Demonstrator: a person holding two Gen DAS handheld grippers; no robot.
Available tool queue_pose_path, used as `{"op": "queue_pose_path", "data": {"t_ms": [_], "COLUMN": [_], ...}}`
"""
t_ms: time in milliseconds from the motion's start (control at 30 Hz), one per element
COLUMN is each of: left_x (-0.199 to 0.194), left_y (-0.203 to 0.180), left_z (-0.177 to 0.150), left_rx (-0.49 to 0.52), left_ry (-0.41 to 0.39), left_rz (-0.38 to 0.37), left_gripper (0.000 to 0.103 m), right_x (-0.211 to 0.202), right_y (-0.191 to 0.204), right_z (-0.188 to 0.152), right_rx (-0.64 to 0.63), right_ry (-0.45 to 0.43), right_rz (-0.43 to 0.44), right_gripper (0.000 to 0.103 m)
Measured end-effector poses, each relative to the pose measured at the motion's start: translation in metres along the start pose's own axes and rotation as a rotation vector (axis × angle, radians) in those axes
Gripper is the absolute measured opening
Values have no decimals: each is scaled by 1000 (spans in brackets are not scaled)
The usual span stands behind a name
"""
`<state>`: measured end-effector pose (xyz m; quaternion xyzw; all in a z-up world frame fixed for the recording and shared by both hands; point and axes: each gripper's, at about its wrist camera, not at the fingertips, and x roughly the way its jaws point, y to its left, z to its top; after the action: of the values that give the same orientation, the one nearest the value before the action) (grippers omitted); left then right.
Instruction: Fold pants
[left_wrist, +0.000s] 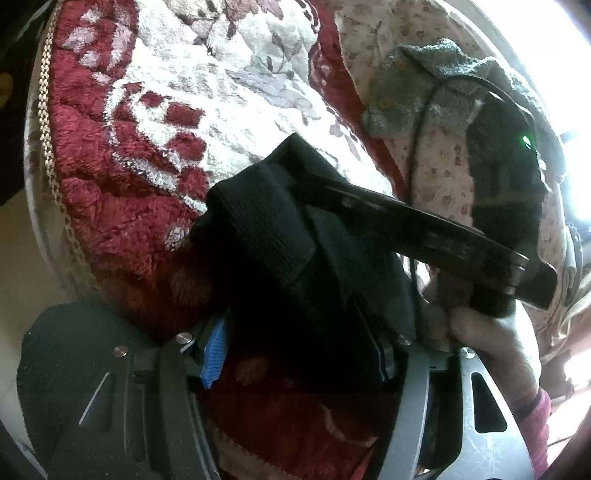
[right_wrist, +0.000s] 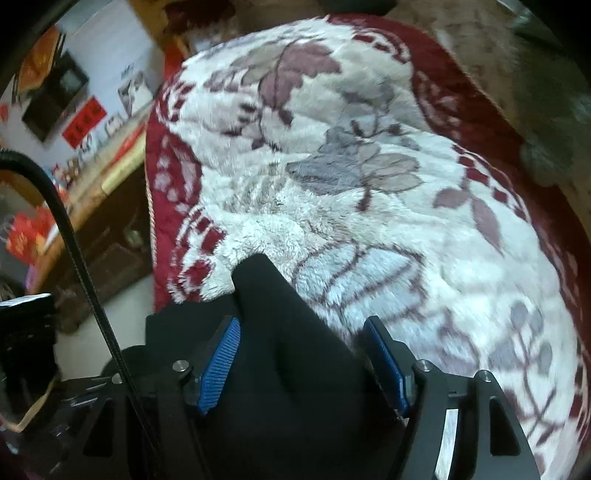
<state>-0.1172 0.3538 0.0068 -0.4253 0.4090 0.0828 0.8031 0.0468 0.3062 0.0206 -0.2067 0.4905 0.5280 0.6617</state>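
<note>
The pants (left_wrist: 280, 236) are black knit, bunched with the ribbed waistband or cuff on top, over a red and white floral fleece blanket (left_wrist: 155, 122). My left gripper (left_wrist: 295, 354) has its blue pads on either side of the black fabric, closed on it. The right gripper (left_wrist: 424, 229) reaches in from the right in the left wrist view and meets the same bundle. In the right wrist view the pants (right_wrist: 280, 369) fill the gap between the blue pads (right_wrist: 221, 362) of my right gripper (right_wrist: 303, 365), which stand wide apart around the cloth.
The blanket (right_wrist: 369, 192) covers a bed. A person in floral clothing (left_wrist: 443, 166) with a grey towel (left_wrist: 417, 92) is at the right. A wooden cabinet (right_wrist: 103, 221) with red items stands left of the bed. A black cable (right_wrist: 66, 229) hangs at left.
</note>
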Motion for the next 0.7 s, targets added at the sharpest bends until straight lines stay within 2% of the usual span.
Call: {"op": "queue_pose_path", "data": {"t_ms": [100,133,167,200,300,567,700], "left_x": [2,3,2,3,-6,-54,-69], "left_y": [-1,-3,-5,-7,-9,-59,-85], "left_z": [0,0,-2,-1,1,-10,-19], "left_rx": [22,44,70,87,105,254,313], "left_ry": [-18,-26,-36,-38,-36,-140,-157], "left_rz": [-3,2,19,32,-3,-63,-92], "left_gripper": [60,57,49,37,21,17,17], "right_x": [8,11,11,8,-15,-114,-156], "right_y": [3,3,4,4,2,-2,-2], "right_z": [5,5,5,4,1,-27,-49], "right_rx": [-12,-12,-10,-6,34,151,177], "right_ry": [-17,-16,-19,-25,-87,-335,-423], "right_rz": [27,25,24,27,81,208,219], "right_gripper": [35,34,30,24,20,20,20]}}
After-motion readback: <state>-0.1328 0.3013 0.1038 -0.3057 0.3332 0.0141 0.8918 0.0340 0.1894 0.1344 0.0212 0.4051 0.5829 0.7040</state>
